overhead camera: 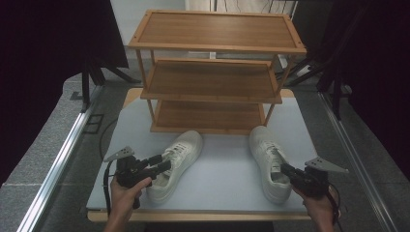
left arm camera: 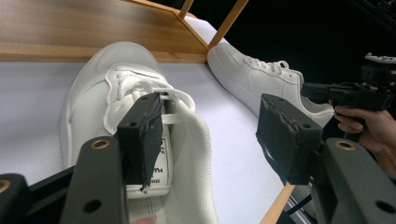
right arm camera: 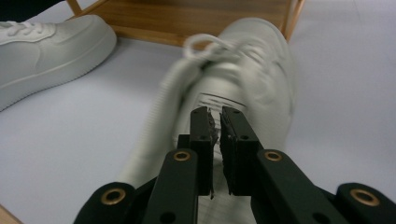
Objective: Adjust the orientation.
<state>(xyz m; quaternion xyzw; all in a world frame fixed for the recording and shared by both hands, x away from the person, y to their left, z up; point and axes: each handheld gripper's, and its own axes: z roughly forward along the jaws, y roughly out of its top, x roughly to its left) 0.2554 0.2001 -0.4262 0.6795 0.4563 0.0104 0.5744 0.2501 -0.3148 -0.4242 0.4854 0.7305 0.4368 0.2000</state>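
Two white shoes on a pale table [overhead camera: 217, 188], toes toward a wooden rack [overhead camera: 212, 72] at the far edge. At far left, left hand [overhead camera: 123, 193] low at the near edge, wrapped round the left gripper [overhead camera: 162, 162], grey plate on top, jaws aimed rightward at the left shoe [overhead camera: 176, 162]. Spread wide in the left gripper view [left arm camera: 210, 133]: one pad sunk inside the shoe's opening [left arm camera: 140, 116], against the tongue beside the laces, the other out over bare table beyond the collar, so the collar edge between them, not pinched. Left shoe angled, heel toward the near-left corner, toe just short of the rack's bottom shelf. Middle of the table bare between the pair. Further right, right shoe [overhead camera: 268, 157] lying nearly straight, toe near the rack's right leg, heel toward the near edge. At its heel, right gripper [overhead camera: 285, 169], carried by the right hand [overhead camera: 319, 203] at the near-right corner, grey plate tilted outward. Nearly pressed together in the right gripper view [right arm camera: 215, 116]: a thin slit between the pads, nothing caught in it, tips hovering over the heel end of the blurred right shoe [right arm camera: 243, 70]. Left shoe [right arm camera: 46, 46] off to the upper left of that view, well apart.
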